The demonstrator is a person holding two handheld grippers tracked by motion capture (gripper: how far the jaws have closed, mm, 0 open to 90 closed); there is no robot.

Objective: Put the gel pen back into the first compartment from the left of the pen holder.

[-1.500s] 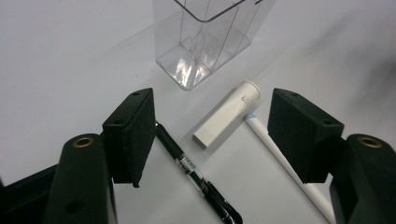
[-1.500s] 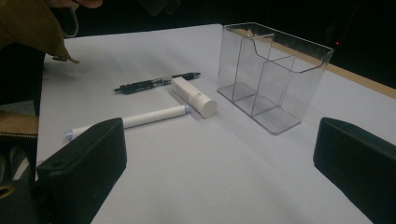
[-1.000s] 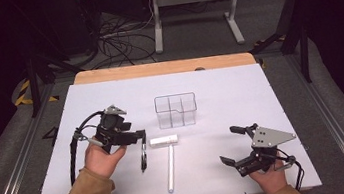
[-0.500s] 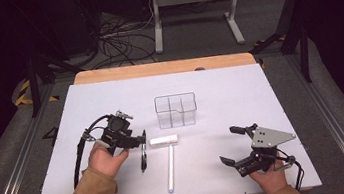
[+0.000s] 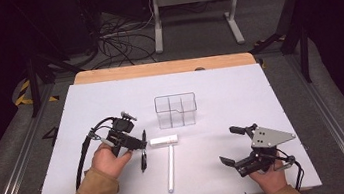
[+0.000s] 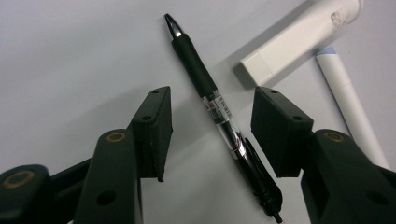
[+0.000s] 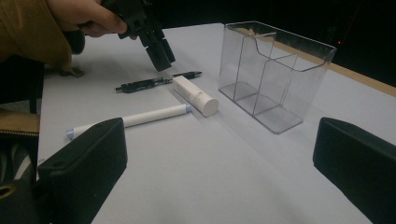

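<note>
Black pen (image 6: 219, 112) lies flat on the table, beside a white tube (image 6: 299, 39).

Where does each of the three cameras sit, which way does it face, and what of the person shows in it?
High view: above the person's side, facing forward and down on the white table; both forearms, left gripper and right gripper.
Left gripper view: rides the left gripper, facing down at the black pen between its closing jaws, pads not touching it.
Right gripper view: rides the right gripper, looking level across the table at the clear organizer; the left hand shows.
All share the pen.
</note>
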